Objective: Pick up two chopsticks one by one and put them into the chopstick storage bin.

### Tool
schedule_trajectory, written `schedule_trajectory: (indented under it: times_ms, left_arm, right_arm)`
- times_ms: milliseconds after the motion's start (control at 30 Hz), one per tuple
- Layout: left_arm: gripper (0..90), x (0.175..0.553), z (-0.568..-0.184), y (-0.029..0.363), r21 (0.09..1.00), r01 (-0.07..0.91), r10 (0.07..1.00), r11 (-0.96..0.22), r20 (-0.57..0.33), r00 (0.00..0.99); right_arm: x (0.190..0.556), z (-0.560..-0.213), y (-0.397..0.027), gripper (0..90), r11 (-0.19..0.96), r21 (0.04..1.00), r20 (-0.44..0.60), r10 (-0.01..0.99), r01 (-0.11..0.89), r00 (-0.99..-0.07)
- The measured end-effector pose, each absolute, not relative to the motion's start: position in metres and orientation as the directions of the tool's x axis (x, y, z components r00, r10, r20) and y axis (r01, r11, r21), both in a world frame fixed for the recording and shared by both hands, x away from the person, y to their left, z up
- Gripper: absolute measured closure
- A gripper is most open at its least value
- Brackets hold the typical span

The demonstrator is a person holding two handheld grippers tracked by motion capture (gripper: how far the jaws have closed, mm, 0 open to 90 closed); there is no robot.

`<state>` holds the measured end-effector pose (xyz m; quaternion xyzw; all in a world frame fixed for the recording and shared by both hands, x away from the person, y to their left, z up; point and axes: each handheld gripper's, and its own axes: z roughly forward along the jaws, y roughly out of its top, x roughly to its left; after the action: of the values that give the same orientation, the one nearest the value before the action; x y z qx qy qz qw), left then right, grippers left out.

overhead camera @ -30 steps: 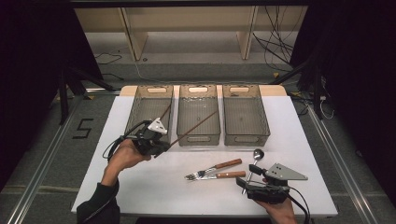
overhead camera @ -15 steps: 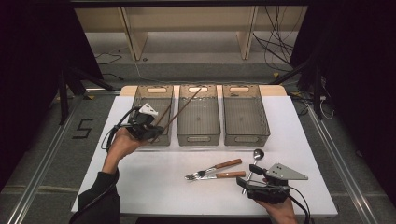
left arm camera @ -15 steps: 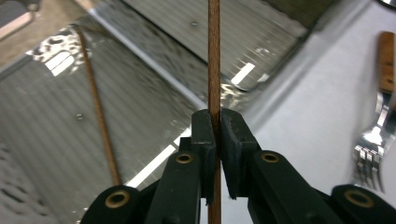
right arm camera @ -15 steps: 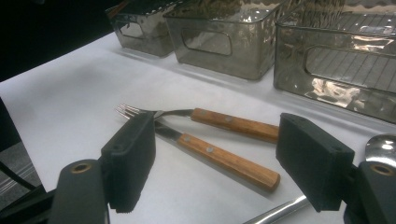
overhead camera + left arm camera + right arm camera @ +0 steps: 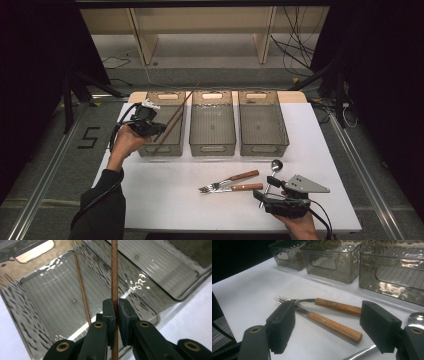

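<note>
Left hand-held gripper carried chopstick left — from middle bin to over left bin.

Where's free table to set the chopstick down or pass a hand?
Free: the white table near-left, between the left bin and the near edge, left of the forks; also the middle bin and right bin. Crowded: near-right, with forks, spoon and right tongs.
</note>
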<state>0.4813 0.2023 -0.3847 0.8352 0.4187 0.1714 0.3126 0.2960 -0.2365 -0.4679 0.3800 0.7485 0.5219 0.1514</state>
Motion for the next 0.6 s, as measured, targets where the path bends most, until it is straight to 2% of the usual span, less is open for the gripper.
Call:
schedule_trajectory:
  times_ms: [600]
  left_arm:
    - [84.1,0.499,-0.401,0.222,0.654,0.644,0.861,-0.398,0.024,0.507]
  right_arm:
    - [0.296,-0.468,-0.236,29.2,0.165,0.896,0.172,0.726,0.411,-0.666]
